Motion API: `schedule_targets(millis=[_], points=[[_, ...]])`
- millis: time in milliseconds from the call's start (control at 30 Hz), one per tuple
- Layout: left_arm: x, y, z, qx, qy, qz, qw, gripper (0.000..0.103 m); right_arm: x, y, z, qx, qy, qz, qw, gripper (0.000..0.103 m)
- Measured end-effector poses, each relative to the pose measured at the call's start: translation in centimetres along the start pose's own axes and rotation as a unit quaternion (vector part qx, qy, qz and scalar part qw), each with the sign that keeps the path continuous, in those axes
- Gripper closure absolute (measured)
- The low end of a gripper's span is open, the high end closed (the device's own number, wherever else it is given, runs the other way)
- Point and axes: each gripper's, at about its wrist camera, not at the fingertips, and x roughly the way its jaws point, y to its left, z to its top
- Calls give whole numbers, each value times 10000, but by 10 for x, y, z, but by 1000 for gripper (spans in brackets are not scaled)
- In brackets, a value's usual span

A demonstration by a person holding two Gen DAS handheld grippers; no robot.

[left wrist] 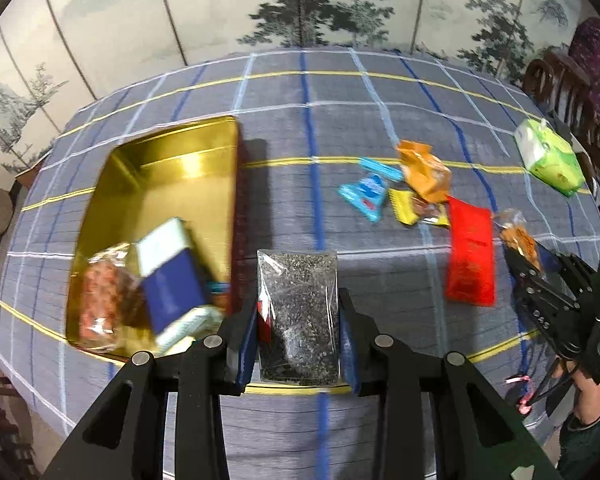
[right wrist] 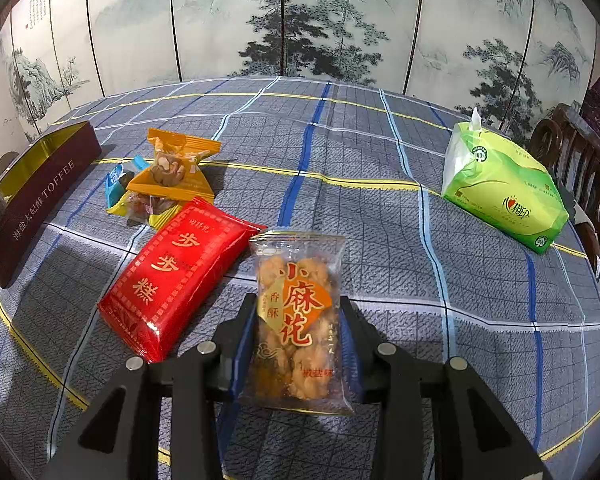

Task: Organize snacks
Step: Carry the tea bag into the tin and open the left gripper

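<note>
My left gripper (left wrist: pixel 299 312) is shut on a clear packet of dark sesame snack (left wrist: pixel 298 316), held just right of the open gold tin (left wrist: pixel 172 176). The tin holds a blue-and-white box (left wrist: pixel 170 280) and a clear bag of reddish snacks (left wrist: pixel 102 300). My right gripper (right wrist: pixel 298 320) is shut on a clear bag of fried dough twists (right wrist: pixel 298 328), above the table. It shows at the right of the left wrist view (left wrist: pixel 540 276). A red cake packet (right wrist: pixel 172 276), orange packets (right wrist: pixel 176 168), a yellow packet (right wrist: pixel 148 208) and a blue candy (right wrist: pixel 116 182) lie on the cloth.
A green tissue pack (right wrist: pixel 504 192) lies at the far right of the checked blue-grey tablecloth (right wrist: pixel 340 152). The tin shows its maroon side at the left in the right wrist view (right wrist: pixel 40 200). Dark wooden chairs (right wrist: pixel 572 152) stand at the right edge. A painted screen stands behind.
</note>
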Motion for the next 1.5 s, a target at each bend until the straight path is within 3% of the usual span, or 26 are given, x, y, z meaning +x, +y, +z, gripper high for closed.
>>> schedule_targets(millis=[533, 733, 1500], points=[[13, 100, -3, -512, 146, 617, 9967, 71, -1, 1, 0, -22, -3, -25, 10000, 64], [27, 122, -11, -658, 338, 630, 9953, 71, -1, 0, 0, -13, -1, -16, 10000, 64], [33, 123, -18, -211, 327, 690, 9969, 68, -1, 1, 0, -12, -2, -43, 10000, 64]])
